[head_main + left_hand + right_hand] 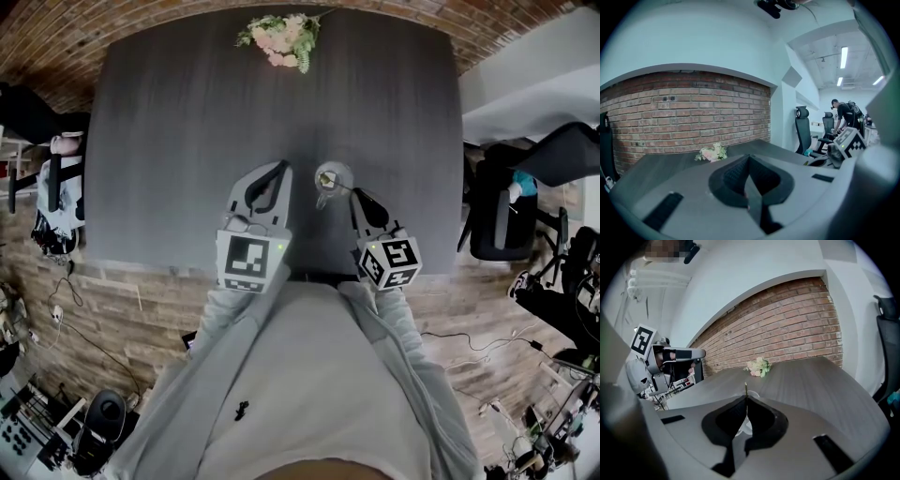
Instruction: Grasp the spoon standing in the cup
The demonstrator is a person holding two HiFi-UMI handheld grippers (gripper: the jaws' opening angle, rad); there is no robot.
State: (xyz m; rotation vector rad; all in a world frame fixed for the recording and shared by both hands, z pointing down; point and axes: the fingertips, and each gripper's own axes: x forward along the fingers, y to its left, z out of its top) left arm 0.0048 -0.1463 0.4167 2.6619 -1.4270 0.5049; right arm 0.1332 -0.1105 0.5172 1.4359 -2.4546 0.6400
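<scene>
A clear glass cup (333, 176) stands on the dark grey table (187, 141) near its front edge. A thin spoon (339, 185) leans out of it toward my right gripper (356, 194). In the right gripper view the jaws of that gripper (746, 398) are shut on the spoon (746, 388), whose handle tip pokes up just past the fingertips. The cup (744, 426) shows below, through the gap behind the tips. My left gripper (282, 168) hovers a little to the left of the cup. It (749, 158) is shut with nothing in it.
A small bunch of pink and white flowers (281, 37) lies at the table's far edge. Black office chairs (506, 206) stand to the right of the table, and another chair (56, 187) to the left. A brick wall (684, 112) is beyond the table.
</scene>
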